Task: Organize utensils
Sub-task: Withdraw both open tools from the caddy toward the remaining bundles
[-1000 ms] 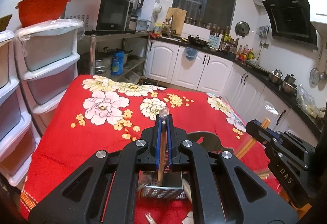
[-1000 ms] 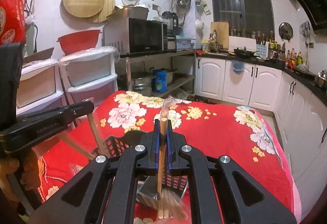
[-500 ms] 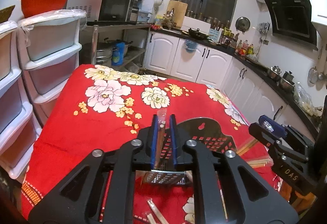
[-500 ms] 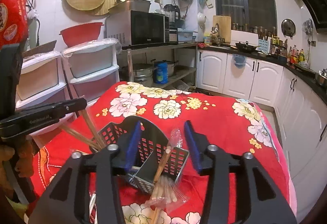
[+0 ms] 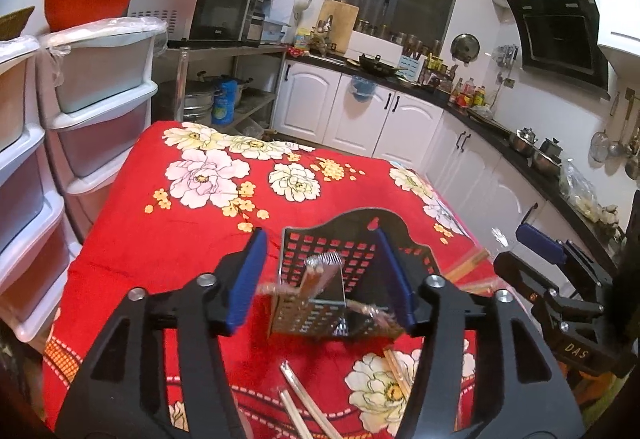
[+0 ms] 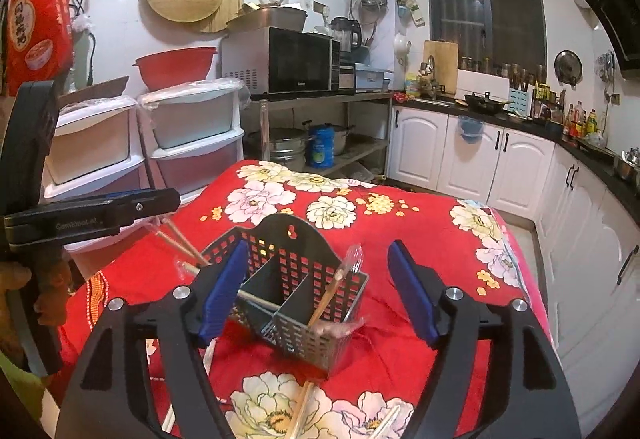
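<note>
- Left wrist view showed a kitchen: a counter (image 5: 132, 239) draped in a red floral cloth, stacked white plastic drawers (image 5: 100, 111) along its left edge, a microwave (image 5: 204, 5) on a metal shelf behind, and white cabinets (image 5: 360, 115) running along the far and right walls.
- Between the counter's far edge and the cabinets lay a strip of open floor; the cloth's far half was bare.
- A black perforated utensil caddy (image 5: 352, 251) stood on the cloth near the front right part of the counter, just ahead of both tools.
- The left tool (image 5: 324, 279) had its blue pads parted and was opening; a wrapped pair of chopsticks (image 5: 316, 275) stood blurred between the pads over the caddy, with no pad pressing on it.
- The right tool (image 6: 316, 283) was likewise spread and opening, gripping nothing; a wrapped chopstick pair (image 6: 336, 287) leaned tilted in the caddy's (image 6: 288, 251) right compartment.
- More chopsticks (image 6: 180, 239) leaned at the caddy's left side, under the left tool.
- Loose chopsticks (image 5: 304, 403) lay on the cloth nearer than the caddy.
- The counter's right edge dropped close beside the right-hand cabinets, leaving a narrow aisle.
</note>
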Motion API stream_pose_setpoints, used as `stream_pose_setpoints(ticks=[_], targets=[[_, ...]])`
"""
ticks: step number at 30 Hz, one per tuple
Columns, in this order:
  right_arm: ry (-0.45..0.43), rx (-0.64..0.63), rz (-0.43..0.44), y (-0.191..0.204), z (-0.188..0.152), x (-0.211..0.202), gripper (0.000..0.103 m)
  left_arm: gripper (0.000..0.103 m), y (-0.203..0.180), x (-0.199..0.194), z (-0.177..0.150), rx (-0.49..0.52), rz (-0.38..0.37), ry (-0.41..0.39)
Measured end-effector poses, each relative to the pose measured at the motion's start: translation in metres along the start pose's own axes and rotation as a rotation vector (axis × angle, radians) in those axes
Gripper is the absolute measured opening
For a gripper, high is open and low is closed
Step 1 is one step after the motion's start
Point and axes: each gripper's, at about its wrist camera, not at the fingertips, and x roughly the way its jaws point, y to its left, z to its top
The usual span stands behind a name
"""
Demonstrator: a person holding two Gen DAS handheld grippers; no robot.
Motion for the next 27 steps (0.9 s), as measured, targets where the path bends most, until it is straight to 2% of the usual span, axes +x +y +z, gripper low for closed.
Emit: stream_pose_setpoints(ticks=[9,22,27], targets=[[-0.019,0.009,0.000,-0.001,-0.005,-0.023,0.075,0.074,-0.008,-0.026,-0.013,0.013,-0.021,-0.019],[0.016,0.014,0.018,0.005,-0.029,-0.041,0.077,0.084,-0.012,-0.040,-0.037,0.026,-0.031,-0.002],[0.031,0.027,0.009,0.003,-0.039,-0.048,0.078,0.084,-0.007,-0.040,-0.049,0.020,-0.033,0.016]])
